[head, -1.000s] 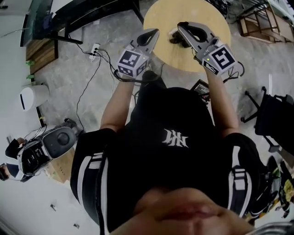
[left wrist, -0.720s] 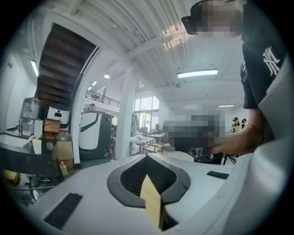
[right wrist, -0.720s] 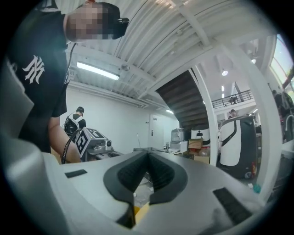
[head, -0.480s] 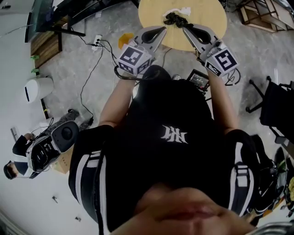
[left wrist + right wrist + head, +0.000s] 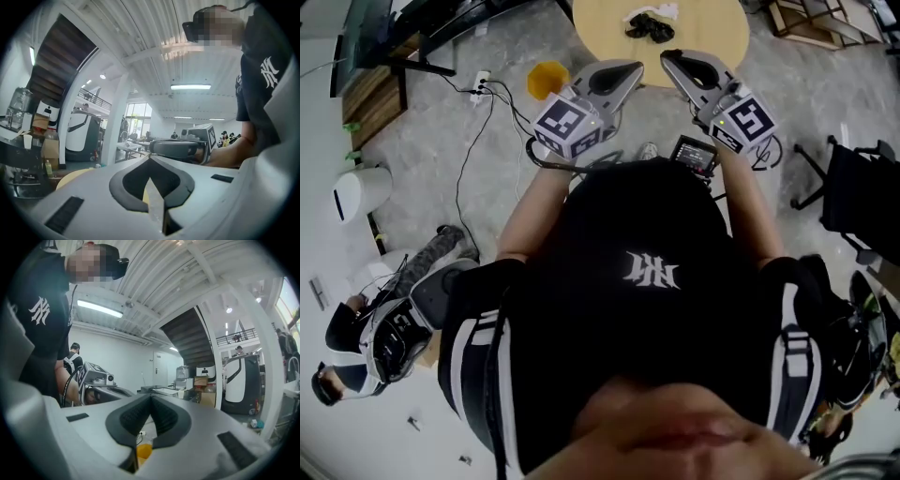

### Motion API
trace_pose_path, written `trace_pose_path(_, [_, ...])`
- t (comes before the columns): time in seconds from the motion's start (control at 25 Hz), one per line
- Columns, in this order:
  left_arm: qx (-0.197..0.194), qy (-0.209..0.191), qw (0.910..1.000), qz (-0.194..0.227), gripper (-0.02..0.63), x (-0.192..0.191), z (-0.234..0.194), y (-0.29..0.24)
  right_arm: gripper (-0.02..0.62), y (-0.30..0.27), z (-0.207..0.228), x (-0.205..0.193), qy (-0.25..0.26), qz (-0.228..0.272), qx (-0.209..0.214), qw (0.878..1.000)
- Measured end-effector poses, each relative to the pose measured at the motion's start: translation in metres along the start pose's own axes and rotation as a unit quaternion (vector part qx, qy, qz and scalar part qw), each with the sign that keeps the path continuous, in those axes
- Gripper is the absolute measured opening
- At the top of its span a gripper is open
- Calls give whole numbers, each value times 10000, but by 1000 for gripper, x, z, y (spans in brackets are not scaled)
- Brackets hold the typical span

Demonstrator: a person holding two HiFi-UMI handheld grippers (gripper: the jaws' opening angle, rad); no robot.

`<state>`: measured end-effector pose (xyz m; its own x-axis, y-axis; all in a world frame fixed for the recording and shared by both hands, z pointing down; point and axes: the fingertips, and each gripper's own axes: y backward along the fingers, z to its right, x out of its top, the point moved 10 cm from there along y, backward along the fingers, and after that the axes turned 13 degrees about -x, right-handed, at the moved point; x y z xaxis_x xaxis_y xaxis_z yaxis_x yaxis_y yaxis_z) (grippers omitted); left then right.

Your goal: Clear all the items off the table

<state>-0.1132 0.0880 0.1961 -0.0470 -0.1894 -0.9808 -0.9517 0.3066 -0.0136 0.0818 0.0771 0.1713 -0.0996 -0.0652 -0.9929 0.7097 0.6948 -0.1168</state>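
the round wooden surface [image 5: 712, 42] is running off the top edge of the head view, so only its near part is showing. on it a dark tangled item [image 5: 645, 26] is lying with a small white piece [image 5: 667, 11] touching or just beside it; both are too small to tell what they are. the person's torso is covering most of the floor below. in each gripper view the gripper's own body is filling the lower half, and in the left gripper view only a pale sliver of the surface is peeking out past it. the left gripper [image 5: 637, 66] and the right gripper [image 5: 665, 55] are being held side by side in front of the person, pointing roughly level toward the surface. from above, their tips are overlapping its near rim. the dark item is lying beyond them, apart from both and a little nearer the right one. the left gripper's jaws are pressing together with nothing between them, and the right gripper's jaws are meeting the same way. a blurred yellow object [image 5: 143, 451] is showing through the gap beneath the right gripper's pads. it is sitting on the floor left of the surface.
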Motion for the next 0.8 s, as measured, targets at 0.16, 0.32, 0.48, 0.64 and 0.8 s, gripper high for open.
trace_pose_path(0.16, [-14, -47, 10000, -6, 9, 3, 23, 21, 3, 1, -26, 8, 11, -168, 72, 9998])
trace_pose_path(0.32, [102, 15, 9999, 78, 9, -4, 40, 34, 3, 15, -45, 6, 26, -339, 137, 9993])
trace_pose_path(0.48, [-9, 103, 9999, 75, 9, -12, 63, 29, 3, 41, -55, 0, 13, -478, 138, 9988])
trace_pose_path(0.64, [-64, 282, 9995, 127, 9, -13, 81, 22, 3, 58, -58, 2, 40, -431, 206, 9988])
trace_pose_path(0.8, [45, 216, 9997, 102, 9, -7, 96, 13, 3, 73, -51, 9, 92, -261, 312, 9991])
